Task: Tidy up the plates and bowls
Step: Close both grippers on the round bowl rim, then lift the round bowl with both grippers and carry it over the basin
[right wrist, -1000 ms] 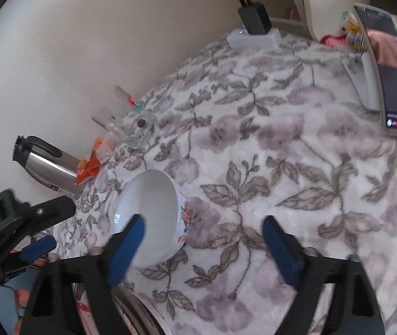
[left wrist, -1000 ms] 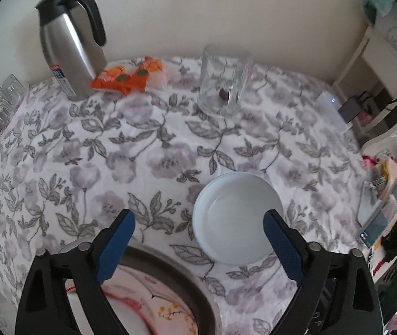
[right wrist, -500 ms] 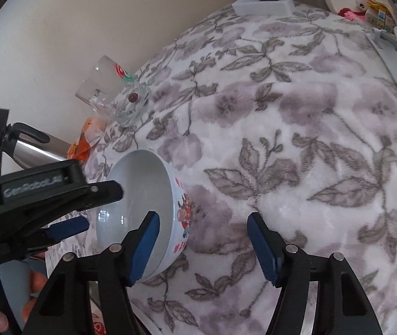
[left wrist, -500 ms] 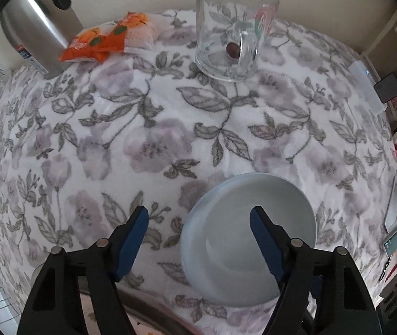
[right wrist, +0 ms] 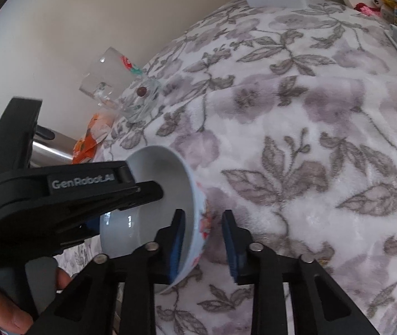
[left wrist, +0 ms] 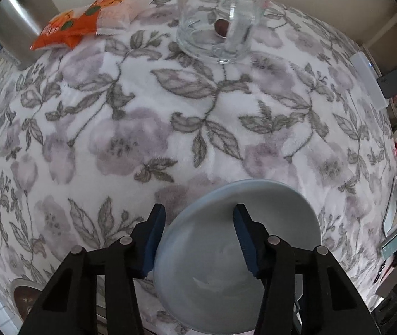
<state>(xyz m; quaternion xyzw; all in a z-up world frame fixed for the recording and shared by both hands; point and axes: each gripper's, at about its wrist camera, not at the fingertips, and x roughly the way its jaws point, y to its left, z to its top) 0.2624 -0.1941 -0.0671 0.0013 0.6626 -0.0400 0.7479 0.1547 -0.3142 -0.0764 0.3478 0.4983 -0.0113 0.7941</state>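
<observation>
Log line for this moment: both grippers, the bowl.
left gripper: closing, astride bowl rim | right gripper: closing, astride opposite rim | bowl: on floral cloth, not lifted

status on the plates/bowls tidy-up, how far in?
Early. Nothing looks stacked yet. In hand: both grippers are closing on the white bowl, left gripper and right gripper each straddling its rim on opposite sides. Left: lift it and place it; a plate waits at the table edge.

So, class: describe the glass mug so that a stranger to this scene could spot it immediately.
Start at the flowered tablecloth and look to its far edge by the wall. Right of the orange snack packet stands the glass mug, the only see-through thing there, with one small brown item inside.
</observation>
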